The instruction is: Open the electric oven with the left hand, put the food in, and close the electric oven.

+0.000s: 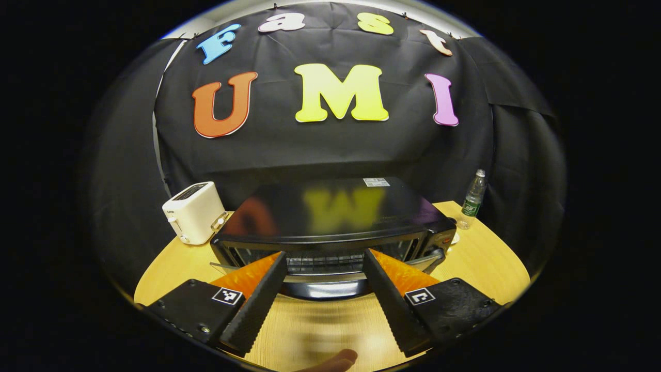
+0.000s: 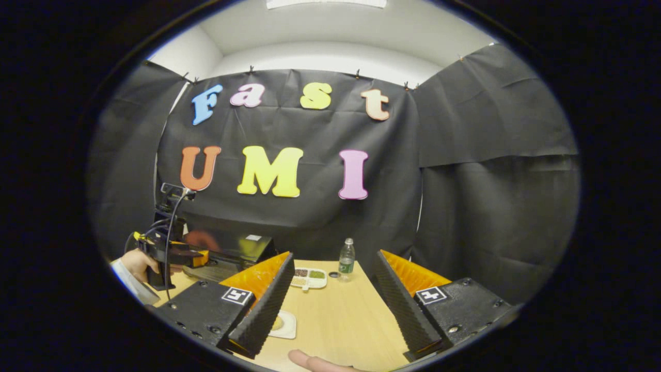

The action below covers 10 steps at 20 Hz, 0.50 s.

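**Both grippers open, oven ahead of left**

Your left gripper [image 1: 324, 281] has its jaws spread wide with nothing between them. Just beyond the fingers, frame centre, sits the oven [image 1: 330, 217]; its handle [image 1: 325, 287] lies between the tips. A toaster [image 1: 193, 212] stands at left, a bottle [image 1: 472, 199] at right.

Your right gripper [image 2: 333, 289] is likewise released. A plate [image 2: 284, 324] shows by its left finger, and a tray [image 2: 309, 277] lies farther up.
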Each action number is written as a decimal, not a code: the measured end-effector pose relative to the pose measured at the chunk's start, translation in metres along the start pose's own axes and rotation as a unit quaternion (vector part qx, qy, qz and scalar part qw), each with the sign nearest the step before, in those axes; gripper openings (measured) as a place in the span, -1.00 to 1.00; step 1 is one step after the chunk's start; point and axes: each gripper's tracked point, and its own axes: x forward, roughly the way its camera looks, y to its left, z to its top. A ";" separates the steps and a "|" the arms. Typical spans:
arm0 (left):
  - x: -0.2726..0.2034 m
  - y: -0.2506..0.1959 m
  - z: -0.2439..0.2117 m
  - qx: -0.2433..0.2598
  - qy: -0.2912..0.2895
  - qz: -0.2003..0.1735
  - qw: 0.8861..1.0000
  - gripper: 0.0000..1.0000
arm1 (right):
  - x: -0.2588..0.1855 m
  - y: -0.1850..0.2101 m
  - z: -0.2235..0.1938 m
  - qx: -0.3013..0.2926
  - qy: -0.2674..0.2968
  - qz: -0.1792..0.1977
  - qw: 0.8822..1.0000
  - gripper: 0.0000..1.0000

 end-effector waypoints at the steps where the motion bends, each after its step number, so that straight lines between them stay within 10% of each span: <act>1: -0.004 -0.001 -0.004 -0.006 0.002 -0.001 1.000 0.96 | -0.004 0.002 0.002 0.002 -0.003 0.001 1.000 0.99; 10: -0.005 -0.016 -0.113 -0.024 0.090 -0.012 0.996 0.91 | -0.029 0.011 0.009 0.002 -0.016 0.003 1.000 0.92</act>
